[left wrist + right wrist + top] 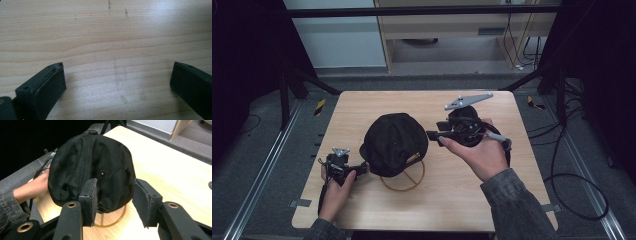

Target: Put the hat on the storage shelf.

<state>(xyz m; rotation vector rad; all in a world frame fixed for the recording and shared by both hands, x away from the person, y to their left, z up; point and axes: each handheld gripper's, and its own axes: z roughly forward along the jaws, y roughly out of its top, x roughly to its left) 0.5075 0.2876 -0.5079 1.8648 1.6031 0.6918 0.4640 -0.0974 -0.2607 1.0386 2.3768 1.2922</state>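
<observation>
A black cap (394,142) rests at the table's middle on a thin brown wire stand whose ring (404,182) shows under its near edge. My left gripper (361,170) lies low on the table at the cap's near-left rim. In its own view my left gripper (117,72) stands wide open over bare wood. My right gripper (434,136), held in a hand, points left at the cap's right side, a short gap away. In the right gripper view, my right gripper (115,187) is open with the cap (92,162) and the wire ring (118,220) just beyond it.
The wooden table (492,200) has bare wood to the right and along the front. A hand (32,187) lies behind the cap's far side in the right gripper view. Black frame posts and floor cables (572,190) surround the table.
</observation>
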